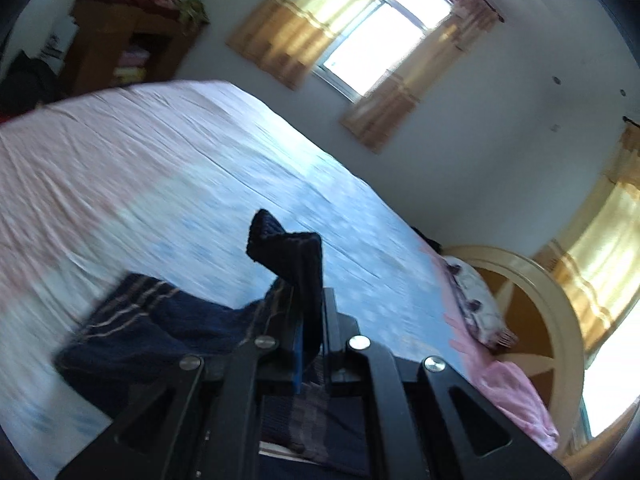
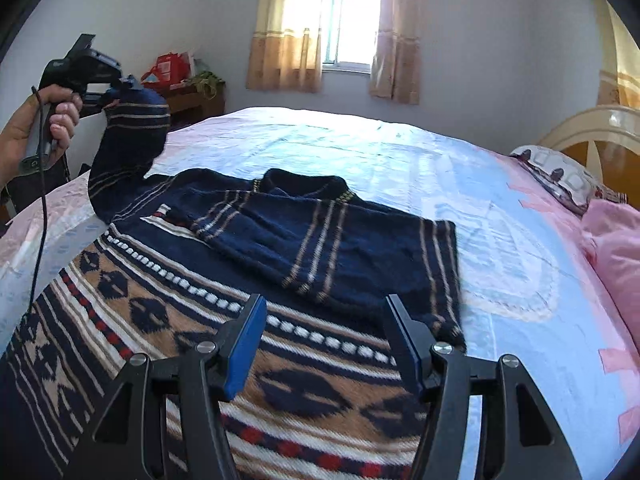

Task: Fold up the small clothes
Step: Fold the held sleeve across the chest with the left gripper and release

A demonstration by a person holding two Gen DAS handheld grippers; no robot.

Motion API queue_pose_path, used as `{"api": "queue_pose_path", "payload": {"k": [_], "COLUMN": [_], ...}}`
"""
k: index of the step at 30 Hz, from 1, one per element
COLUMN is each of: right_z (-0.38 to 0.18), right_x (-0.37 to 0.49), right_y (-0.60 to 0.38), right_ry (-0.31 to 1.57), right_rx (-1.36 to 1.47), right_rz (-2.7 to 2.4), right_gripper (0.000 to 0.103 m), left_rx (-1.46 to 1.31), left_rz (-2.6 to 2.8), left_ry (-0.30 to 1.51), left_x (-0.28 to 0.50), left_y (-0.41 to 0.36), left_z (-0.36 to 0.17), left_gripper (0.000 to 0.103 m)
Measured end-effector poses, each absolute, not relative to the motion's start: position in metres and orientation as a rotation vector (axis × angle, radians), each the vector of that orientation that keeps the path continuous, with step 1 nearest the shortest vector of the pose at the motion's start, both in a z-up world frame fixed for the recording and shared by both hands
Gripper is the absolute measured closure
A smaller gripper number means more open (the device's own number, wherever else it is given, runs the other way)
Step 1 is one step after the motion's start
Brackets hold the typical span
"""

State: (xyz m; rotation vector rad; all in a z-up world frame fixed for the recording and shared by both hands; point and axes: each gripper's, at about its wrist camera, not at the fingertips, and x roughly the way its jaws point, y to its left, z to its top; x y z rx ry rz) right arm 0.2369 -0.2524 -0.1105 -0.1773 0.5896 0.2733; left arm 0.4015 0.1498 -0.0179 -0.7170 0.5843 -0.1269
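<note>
Lying spread across the bed (image 2: 400, 168), the navy patterned sweater (image 2: 248, 280) fills the space under and ahead of the right gripper (image 2: 324, 344), whose jaws stand apart with nothing between them; its blue pads hang over the tan and white patterned band, not touching it as far as the view shows. Beyond those jaws, one sleeve is already folded across the chest, its striped cuff end reaching to the right of the jaws, and the collar lies farther ahead.

Up and to the left of the right jaws, the left gripper (image 2: 130, 84) is held by a hand (image 2: 36, 128) above the edge of the bed. Its jaws are closed on the other sleeve (image 2: 132, 132), which hangs from them in a long drape down to the sweater's shoulder. From the left wrist view, the same sleeve's cuff (image 1: 286, 248) sticks up past the tips of the pinched jaws of the left gripper (image 1: 310, 320), with the rest of the sweater (image 1: 132, 328) below and to the left of them, blurred.

Past both pairs of jaws are a curtained window (image 2: 352, 28) and, off to the right, a pillow (image 2: 560, 176) and pink bedding (image 2: 616, 240).
</note>
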Motion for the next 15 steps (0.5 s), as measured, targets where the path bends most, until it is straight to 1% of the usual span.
{"api": "queue_pose_path", "payload": {"k": [7,15], "right_z": [-0.122,-0.126], "right_x": [0.235,0.24], "right_y": [-0.283,-0.304], "right_ry": [0.607,0.614], "right_rx": [-0.077,0.011], "right_rz": [0.251,0.225], "right_gripper": [0.042,0.042], "left_rx": [-0.727,-0.686], "left_rz": [-0.27,-0.339], "left_ry": [0.649,0.718], "left_x": [0.41,0.416], "left_y": [0.054,-0.028], "left_z": [-0.034,-0.06], "left_gripper": [0.096,0.096]}}
